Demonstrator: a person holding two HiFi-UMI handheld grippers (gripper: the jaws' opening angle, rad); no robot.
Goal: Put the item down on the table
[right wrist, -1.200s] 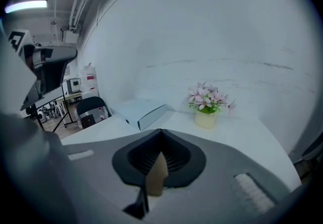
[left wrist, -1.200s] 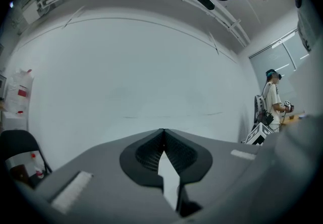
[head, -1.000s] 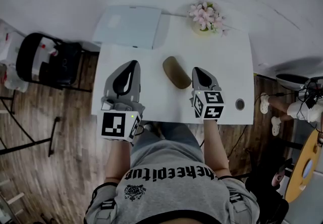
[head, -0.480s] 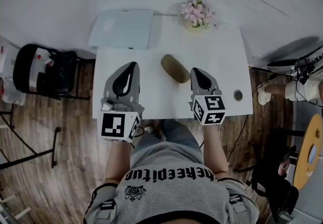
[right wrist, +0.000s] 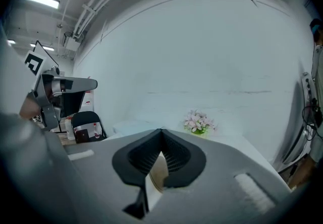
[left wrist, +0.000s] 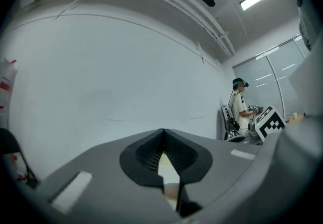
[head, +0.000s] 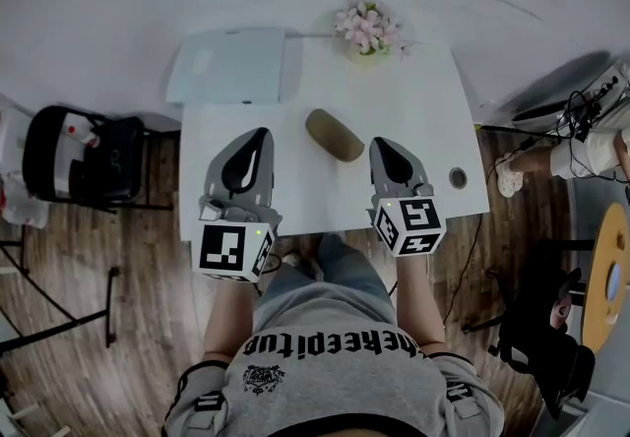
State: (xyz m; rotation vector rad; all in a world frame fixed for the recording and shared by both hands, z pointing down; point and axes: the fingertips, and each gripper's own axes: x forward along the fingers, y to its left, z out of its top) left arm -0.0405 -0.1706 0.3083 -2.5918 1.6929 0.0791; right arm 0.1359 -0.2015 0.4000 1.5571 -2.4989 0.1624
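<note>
Lying flat on the white table [head: 433, 125], the item [head: 335, 135] is an oblong, olive-brown thing with rounded ends and a smooth, plain top. It sits aslant near the middle of the head view, with its upper end toward the left. It is between the two gripper tips and slightly above them in the frame, touching neither. What sort of thing it is cannot be told.

Both tongs are pressed together and pinch nothing. The left gripper [head: 259, 135] [left wrist: 163, 140] has its dark ribbed pads meeting at the tips, and so does the right gripper [right wrist: 162, 140] [head: 380, 144].

Grey gripper bodies fill the lower half of each gripper view and hide the item there. Only a tan sliver shows through the slit under the left jaws, too small to name. The person's torso and arms cover the bottom of the head view, and the marker cubes hide part of the table's near edge. Cables at the right edge are cut off.

At the top of the table a pale pot [head: 358, 52] holds pink flowers [head: 366, 27] [right wrist: 199, 121]. A flat pale slab [head: 228, 66] lies at the table's upper left. A black chair [head: 98, 155] at the left edge carries something white and red, too small to make out.
</note>
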